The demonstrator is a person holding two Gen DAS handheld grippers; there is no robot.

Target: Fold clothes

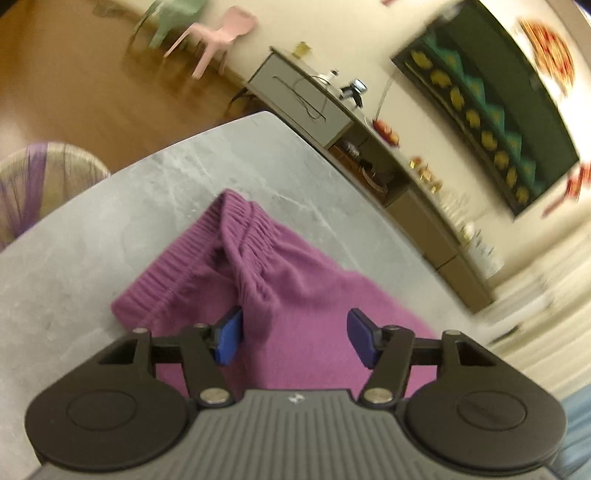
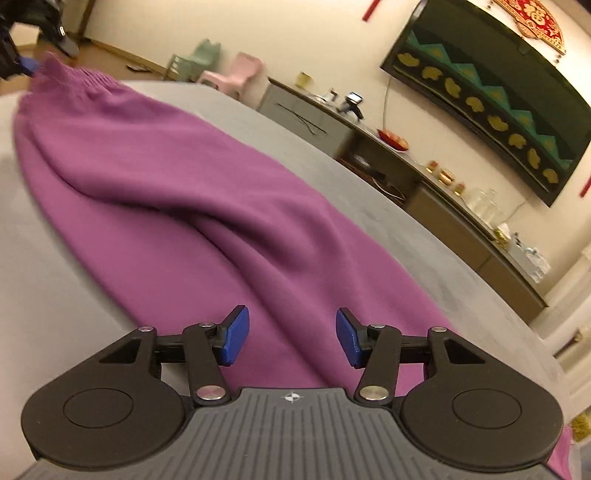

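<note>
- Purple trousers (image 2: 177,192) lie stretched along the grey marble-look table (image 1: 155,192), elastic waistband (image 1: 207,243) at the far left end, legs running toward the near right.
- Legs appear laid one over the other, with a soft ridge down the middle; the lengthwise fold looks done, I judge.
- Left gripper (image 1: 293,338) hovers just behind the waistband, blue pads apart, one pad brushing a cloth ridge, nothing clamped.
- Right gripper (image 2: 291,338) sits over the leg end, pads apart, fabric below them but not pinched.
- Step in hand: between grasps, ahead of the crosswise fold.
- Next move likely needs 2 fresh pinches, then 1 end carried over the other.
- Beyond: pink chair (image 1: 218,33), grey sideboard (image 1: 295,96).
</note>
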